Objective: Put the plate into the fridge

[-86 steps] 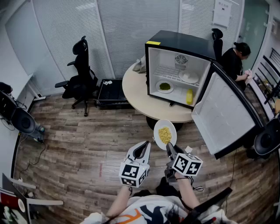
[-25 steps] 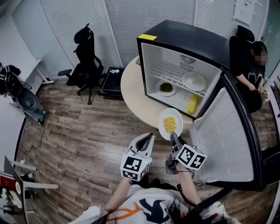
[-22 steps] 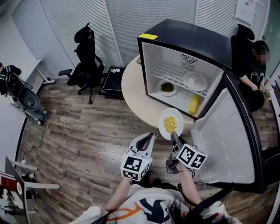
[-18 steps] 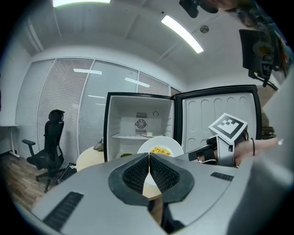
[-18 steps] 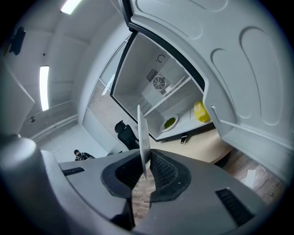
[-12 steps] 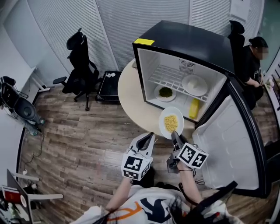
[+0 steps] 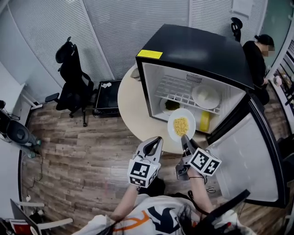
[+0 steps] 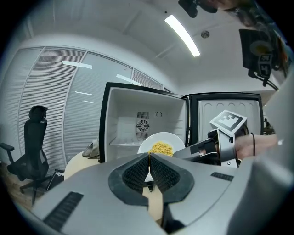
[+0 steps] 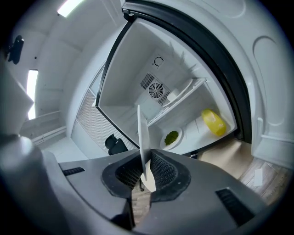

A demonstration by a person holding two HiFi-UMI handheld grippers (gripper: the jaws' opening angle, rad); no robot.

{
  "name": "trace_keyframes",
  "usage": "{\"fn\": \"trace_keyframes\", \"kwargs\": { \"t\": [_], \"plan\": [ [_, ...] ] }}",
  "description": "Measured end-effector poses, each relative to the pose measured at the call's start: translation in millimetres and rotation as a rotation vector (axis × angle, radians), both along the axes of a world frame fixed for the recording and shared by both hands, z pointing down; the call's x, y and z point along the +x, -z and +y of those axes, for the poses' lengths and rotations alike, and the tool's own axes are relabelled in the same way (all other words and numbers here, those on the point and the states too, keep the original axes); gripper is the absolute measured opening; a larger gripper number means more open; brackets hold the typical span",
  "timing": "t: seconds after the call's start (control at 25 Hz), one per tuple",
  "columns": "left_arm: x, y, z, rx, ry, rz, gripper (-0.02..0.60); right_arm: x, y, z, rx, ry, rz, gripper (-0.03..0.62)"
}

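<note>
Room: office with pale slatted blinds, a wood-plank floor (image 7: 69, 151) and a round light surface (image 7: 130, 98) that carries the fridge.
Plate (image 7: 181, 125): white and round, with a heap of yellow, crumbly food at its middle; held about level in the air just in front of the fridge's open mouth, above the near edge of the surface.
Right gripper (image 7: 184, 139): clenched on the plate's near rim; in the right gripper view the plate stands edge-on between the ribbed pads.
Left gripper (image 7: 158, 139): jaws pressed together with nothing between them, beside the right gripper and apart from the plate.
Fridge (image 7: 197, 46): small, black outside, white inside; its door (image 7: 243, 156) stands wide open to the right.
Wire shelf (image 7: 180, 92): carries a white dish (image 7: 205, 96) at its right end.
Lower compartment: a dish of green food (image 7: 171, 105) to the left and a yellow item (image 7: 204, 120) to the right, both partly hidden behind the held plate.
Surroundings: a black office chair (image 7: 69, 78) to the left; a person (image 7: 255, 55) beyond the fridge.
Writing: a yellow label (image 7: 149, 54) on the fridge's top front corner and a sheet (image 7: 241, 7) on the wall, both too small to read.
</note>
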State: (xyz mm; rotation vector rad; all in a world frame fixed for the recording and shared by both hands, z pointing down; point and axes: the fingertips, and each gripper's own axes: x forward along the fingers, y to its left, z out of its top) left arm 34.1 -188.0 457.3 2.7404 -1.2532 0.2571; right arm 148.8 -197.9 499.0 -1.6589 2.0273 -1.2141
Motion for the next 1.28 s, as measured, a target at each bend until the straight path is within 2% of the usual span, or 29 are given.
{"fn": "trace_keyframes", "kwargs": {
  "t": [0.2,0.72,0.88,1.28],
  "plan": [
    [-8,1,-27,0.003,-0.053,0.011,0.014,-4,6,-21,0.006,-0.059,0.000,0.043],
    [-27,2,-74,-0.013,-0.178,0.042,0.014,-10,30,-70,0.045,-0.208,-0.124,0.043],
    [-29,-1,-81,-0.015,-0.212,0.045,0.014,-6,35,-80,0.056,-0.250,-0.127,0.043],
    [-27,-5,-90,-0.035,-0.234,0.063,0.014,1,48,-108,0.073,-0.264,-0.193,0.043]
  ]
}}
